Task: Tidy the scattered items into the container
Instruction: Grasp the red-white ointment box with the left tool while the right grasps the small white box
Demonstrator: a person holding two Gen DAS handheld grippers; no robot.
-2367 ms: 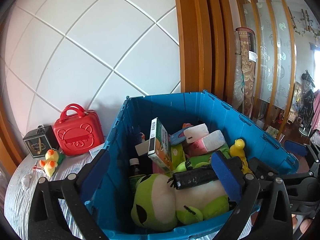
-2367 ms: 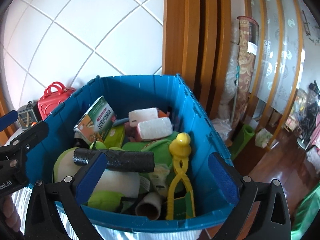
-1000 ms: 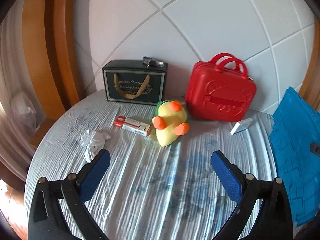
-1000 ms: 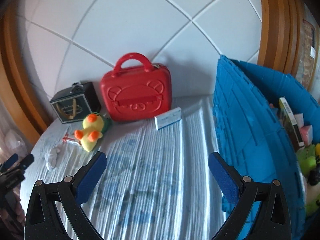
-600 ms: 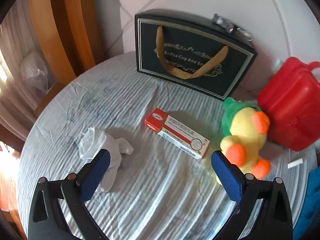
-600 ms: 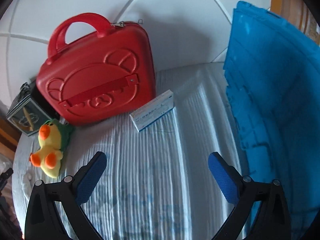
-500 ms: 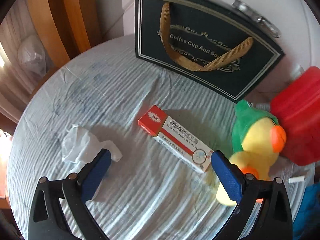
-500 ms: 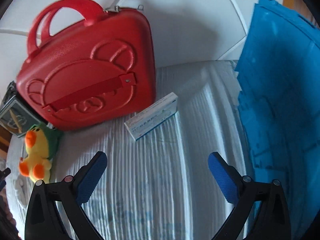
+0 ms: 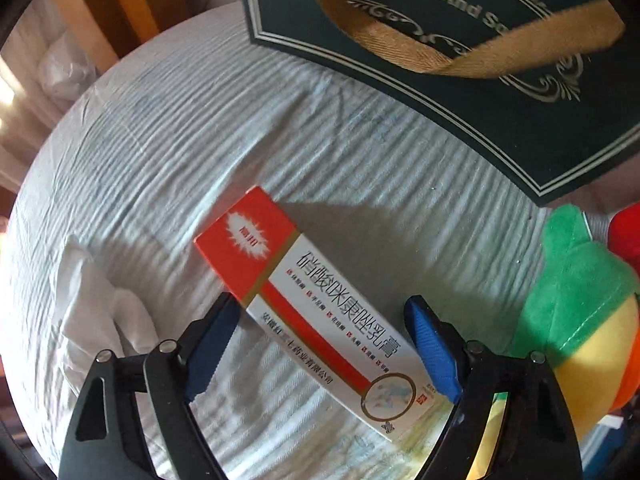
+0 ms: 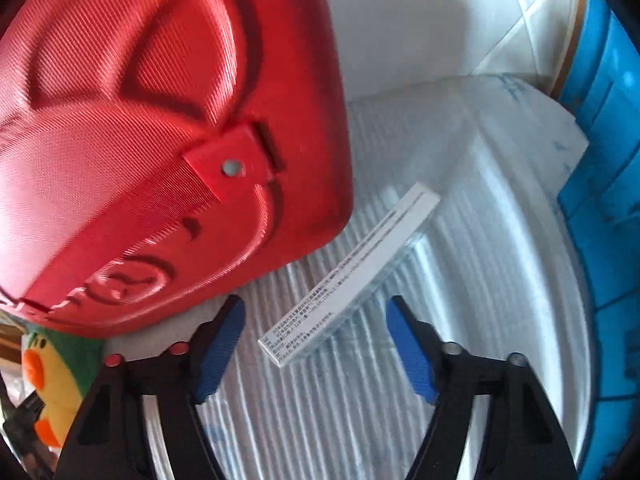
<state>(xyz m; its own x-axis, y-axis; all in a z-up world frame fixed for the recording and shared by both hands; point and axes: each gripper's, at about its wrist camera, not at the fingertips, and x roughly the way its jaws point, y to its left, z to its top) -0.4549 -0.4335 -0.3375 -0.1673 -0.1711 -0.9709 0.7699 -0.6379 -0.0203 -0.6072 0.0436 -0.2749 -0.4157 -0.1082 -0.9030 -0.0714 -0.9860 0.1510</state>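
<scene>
A red-and-white ointment box [image 9: 316, 312] lies on the table, diagonal between the blue pads of my left gripper [image 9: 324, 344]. The jaws stand open on either side of it, close to its edges. A flat white medicine box [image 10: 352, 272] lies on the table beside the red case. My right gripper [image 10: 316, 340] is open, with its pads straddling the near end of that box. The blue container [image 10: 608, 200] stands at the right edge of the right wrist view.
A dark green gift bag [image 9: 460, 60] stands behind the ointment box. A plush duck [image 9: 580, 320] lies at its right and shows in the right wrist view [image 10: 56, 376]. A crumpled white tissue [image 9: 100, 312] lies left. The red case [image 10: 160, 140] stands close left of the white box.
Both grippers have come down close to the table. The left now straddles the ointment box, the right straddles the white box. Both jaws have narrowed.
</scene>
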